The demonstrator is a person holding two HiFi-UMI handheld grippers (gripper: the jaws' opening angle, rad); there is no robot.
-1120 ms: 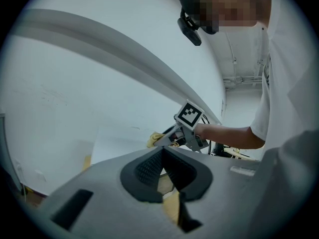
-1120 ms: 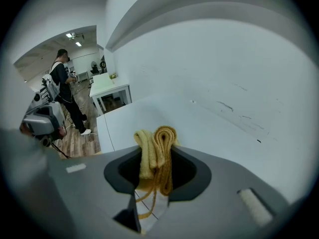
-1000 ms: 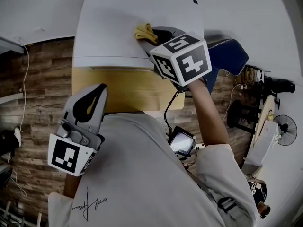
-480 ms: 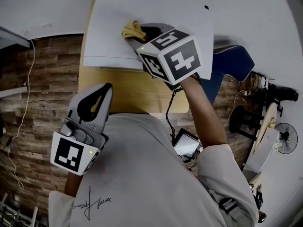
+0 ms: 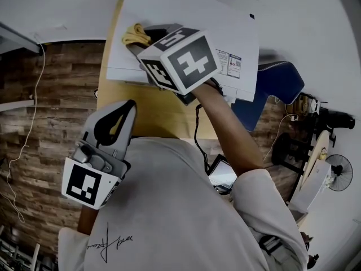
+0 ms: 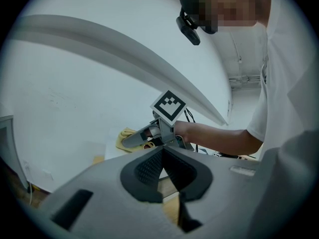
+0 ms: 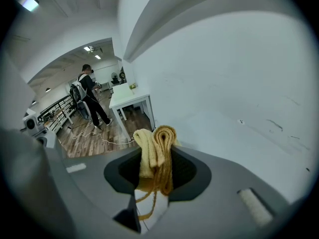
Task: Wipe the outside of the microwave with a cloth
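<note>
Wood-plank floor (image 5: 51, 95) fills the left of the head view, w/ a tan wooden table (image 5: 152, 109) in front of me. The white microwave (image 5: 186, 16) sits on that table, its flat top facing up at me and taking most of the upper frame. A blue chair (image 5: 273, 83) pokes out from behind the microwave's right side. My right gripper (image 5: 140, 39) reaches over the microwave top, arm stretched fwd, marker cube (image 5: 180, 61) up toward the camera. Its jaws are clamped on the yellow cloth (image 5: 135, 34): in the right gripper view a folded bunch of it sticks up between the pads, w/ a loose strand hanging down the gap. The cloth is over the microwave's top, close to the left edge; looks to be touching the surface but I can't be sure. My left gripper (image 5: 115, 114) hangs low by my chest, over the table's near edge, well apart from the microwave, tips pressed together w/ nothing between them. Two small printed stickers (image 5: 228, 64) sit on the microwave top near its front right, just beside my right forearm. In the right gripper view's bkgd, a person (image 7: 89, 101) stands by a white table (image 7: 127, 98).
</note>
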